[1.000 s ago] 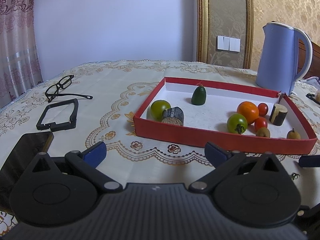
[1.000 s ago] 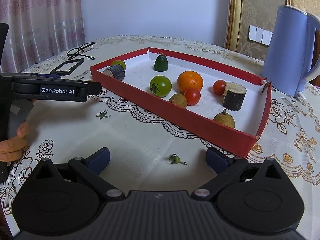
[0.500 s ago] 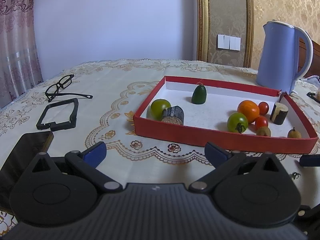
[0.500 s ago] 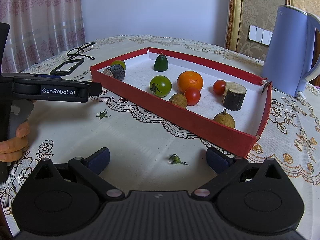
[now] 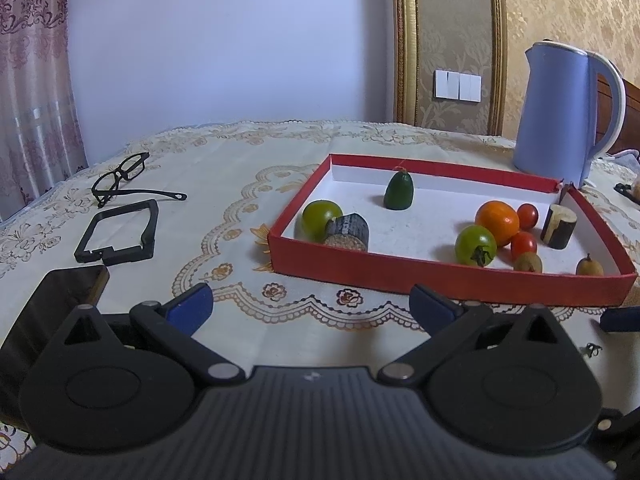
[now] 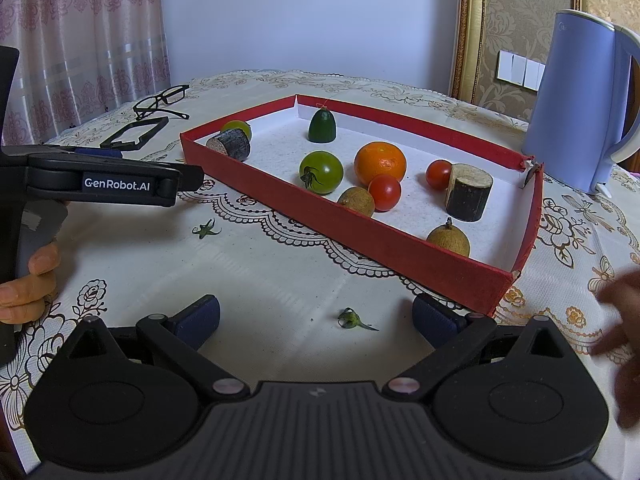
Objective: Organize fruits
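Left wrist view: the left gripper (image 5: 311,307) stood wide open and empty, short of the red tray (image 5: 440,276) near wall; bare surface (image 5: 224,184) lay leftward. The fruits sat inside, an orange (image 5: 497,222) included.

Right wrist view: the right gripper (image 6: 316,316) was spread wide, holding nothing. A blurred shape, possibly a hand (image 6: 622,332), occupied the right edge.

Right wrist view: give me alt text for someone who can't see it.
A red shallow box on an embroidered tablecloth holds an orange, green and red tomatoes, small brown fruits and two wood stubs. The right gripper, jaws open and empty, sits before it; the left gripper reaches in from the left, a blue kettle behind.
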Demonstrator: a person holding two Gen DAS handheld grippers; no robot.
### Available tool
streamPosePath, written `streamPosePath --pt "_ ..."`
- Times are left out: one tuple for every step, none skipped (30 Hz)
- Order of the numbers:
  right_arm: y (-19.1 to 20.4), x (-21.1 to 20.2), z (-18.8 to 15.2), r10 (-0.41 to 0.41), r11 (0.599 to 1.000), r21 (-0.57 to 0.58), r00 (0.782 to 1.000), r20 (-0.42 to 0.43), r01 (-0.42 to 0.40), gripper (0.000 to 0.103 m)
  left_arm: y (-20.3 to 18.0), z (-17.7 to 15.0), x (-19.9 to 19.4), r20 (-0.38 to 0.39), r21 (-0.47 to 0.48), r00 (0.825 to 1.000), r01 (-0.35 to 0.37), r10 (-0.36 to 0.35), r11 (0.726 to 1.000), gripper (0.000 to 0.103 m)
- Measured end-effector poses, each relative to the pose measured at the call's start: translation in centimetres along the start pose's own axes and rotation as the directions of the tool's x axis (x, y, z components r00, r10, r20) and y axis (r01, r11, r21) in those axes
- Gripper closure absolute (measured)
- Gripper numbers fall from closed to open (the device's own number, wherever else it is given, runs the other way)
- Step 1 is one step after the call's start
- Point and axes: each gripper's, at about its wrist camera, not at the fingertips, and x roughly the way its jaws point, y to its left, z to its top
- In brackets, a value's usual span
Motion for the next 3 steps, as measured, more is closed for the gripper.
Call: streamPosePath --pt "0.00 0.00 0.00 0.000 1.000 0.000 1.000 0.000 0.000 0.000 0.01 0.00 0.00 -0.001 0.000 1.000 0.001 -0.001 1.000 0.000" --pt "0.00 0.00 0.00 0.000 1.000 0.000 1.000 0.000 0.000 0.000 0.02 0.00 0.00 -0.001 0.001 1.000 0.002 -0.002 1.000 0.000" --pt "0.00 0.00 0.01 0.000 1.000 0.000 1.000 0.000 0.000 0.000 0.03 0.01 0.01 -0.002 0.000 1.000 0.003 -0.003 1.000 0.000"
